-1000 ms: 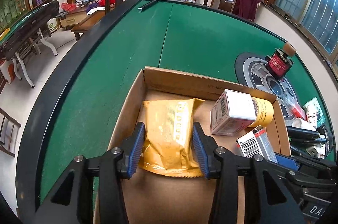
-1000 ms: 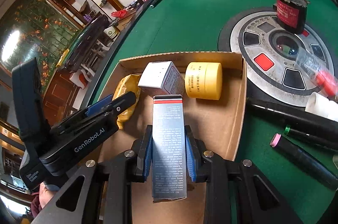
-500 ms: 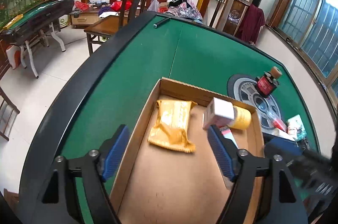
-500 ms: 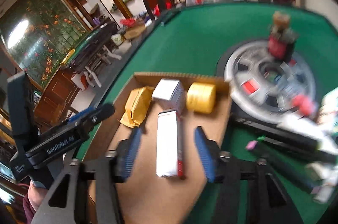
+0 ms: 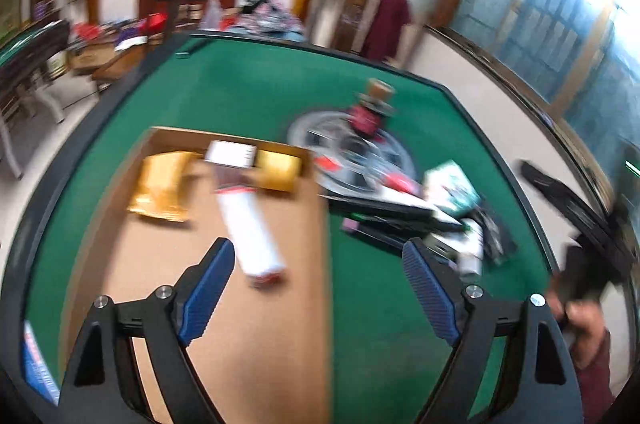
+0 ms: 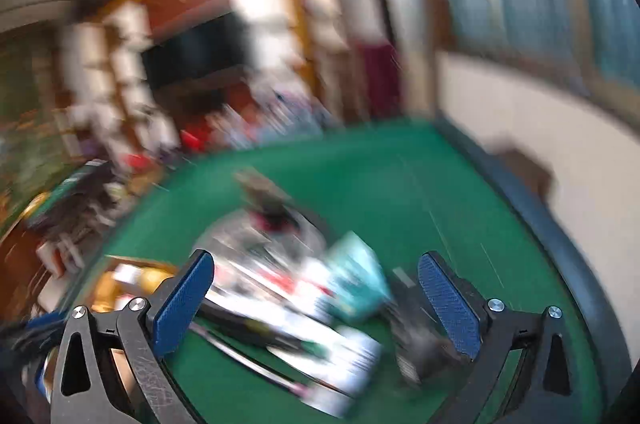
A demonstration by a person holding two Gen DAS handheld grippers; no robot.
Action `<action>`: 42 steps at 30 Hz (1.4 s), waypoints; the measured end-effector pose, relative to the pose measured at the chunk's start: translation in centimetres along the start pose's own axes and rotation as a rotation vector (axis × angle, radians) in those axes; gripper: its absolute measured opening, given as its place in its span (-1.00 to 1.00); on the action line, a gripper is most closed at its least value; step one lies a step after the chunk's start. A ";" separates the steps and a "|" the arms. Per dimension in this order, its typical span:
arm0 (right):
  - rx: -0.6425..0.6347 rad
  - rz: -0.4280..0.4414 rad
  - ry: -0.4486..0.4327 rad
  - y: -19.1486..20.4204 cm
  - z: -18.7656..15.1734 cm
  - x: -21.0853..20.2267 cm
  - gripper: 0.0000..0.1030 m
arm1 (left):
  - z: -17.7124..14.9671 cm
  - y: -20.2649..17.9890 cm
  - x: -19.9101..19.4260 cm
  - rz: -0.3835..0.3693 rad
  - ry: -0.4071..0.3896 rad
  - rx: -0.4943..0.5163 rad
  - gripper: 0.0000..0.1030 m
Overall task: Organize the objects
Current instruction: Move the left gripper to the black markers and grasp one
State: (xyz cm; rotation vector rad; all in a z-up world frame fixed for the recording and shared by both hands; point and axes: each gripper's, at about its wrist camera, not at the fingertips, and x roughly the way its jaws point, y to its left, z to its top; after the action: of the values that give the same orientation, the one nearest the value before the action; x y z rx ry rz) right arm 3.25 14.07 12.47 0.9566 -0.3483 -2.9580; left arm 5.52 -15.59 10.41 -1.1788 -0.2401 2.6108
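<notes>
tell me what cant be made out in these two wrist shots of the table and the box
- Right wrist view: motion blur smears the pile of loose items on the green table; only a teal pack stands out.
- Left wrist view: print on the long white box and yellow packet in the cardboard box is blurred.
- Cardboard box's near end: cut off by the frame's bottom edge.

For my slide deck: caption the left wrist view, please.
Open left hand-held gripper above a cardboard tray holding a yellow packet and white box.
</notes>
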 end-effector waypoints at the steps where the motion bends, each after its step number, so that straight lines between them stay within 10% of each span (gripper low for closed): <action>1: 0.052 0.016 0.041 -1.7 -0.2 1.2 1.00 | -0.3 -1.1 0.6 -0.009 0.012 0.025 0.66; 8: 0.113 -0.080 0.046 -7.7 -1.4 5.0 1.00 | -1.7 -7.4 5.3 -0.008 0.107 0.151 0.66; 15: 0.246 0.030 0.109 -10.1 -2.1 6.1 1.00 | 4.0 -6.8 10.5 -0.044 0.117 0.005 0.65; 23: 0.242 0.077 0.114 -8.9 -2.2 6.0 1.00 | 5.8 -7.8 18.9 0.049 0.271 0.066 0.67; 35: 0.220 0.079 0.131 -8.1 -2.6 6.1 1.00 | 1.1 -9.5 17.7 0.008 0.431 0.186 0.66; 42: 0.213 0.075 0.136 -8.0 -2.8 6.1 1.00 | -0.9 -10.6 12.7 -0.061 0.372 0.210 0.67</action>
State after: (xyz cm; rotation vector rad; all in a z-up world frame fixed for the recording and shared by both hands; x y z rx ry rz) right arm 0.35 20.82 5.08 1.1308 -0.6892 -2.8108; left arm -0.03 -1.57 3.55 -1.5155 0.0700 2.2432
